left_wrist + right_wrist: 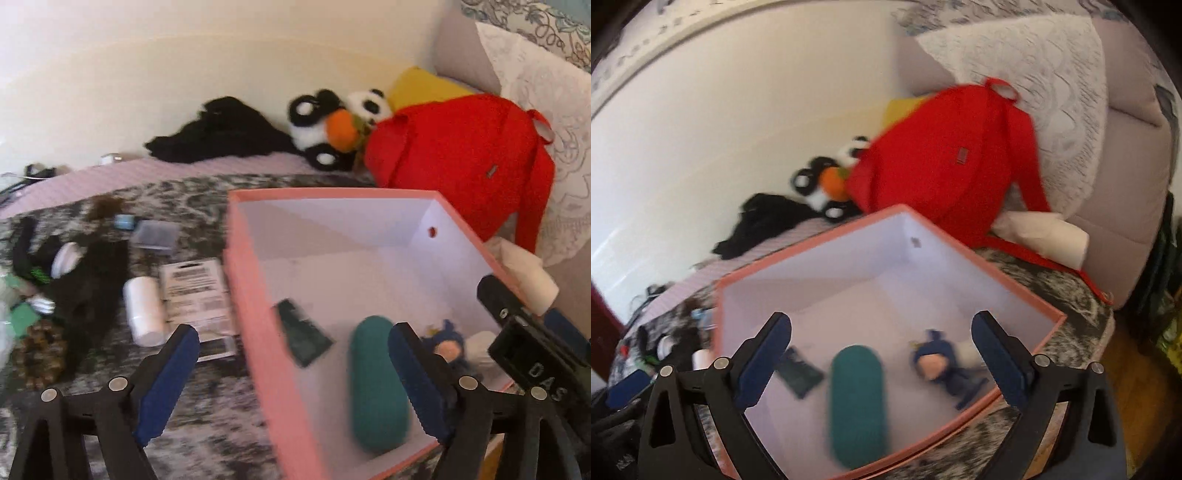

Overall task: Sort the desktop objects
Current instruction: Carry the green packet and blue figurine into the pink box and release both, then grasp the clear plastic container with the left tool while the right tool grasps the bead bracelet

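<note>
Box [258,332], pink-rimmed and open on the bed, holds a teal case [376,384], a dark packet [304,338] and a small blue doll [938,365], while a white bottle [142,312], a paper card [195,291] and other clutter lie just beside its left wall. Left tongs [293,369] straddle that wall, released and empty; right tongs [881,354] hang spread over the inside, gripping nothing. Dropping the left tongs here would likely catch the rim and shove the box; open room lies left over the clutter, while a red bag [461,155] crowds the far side.
</note>
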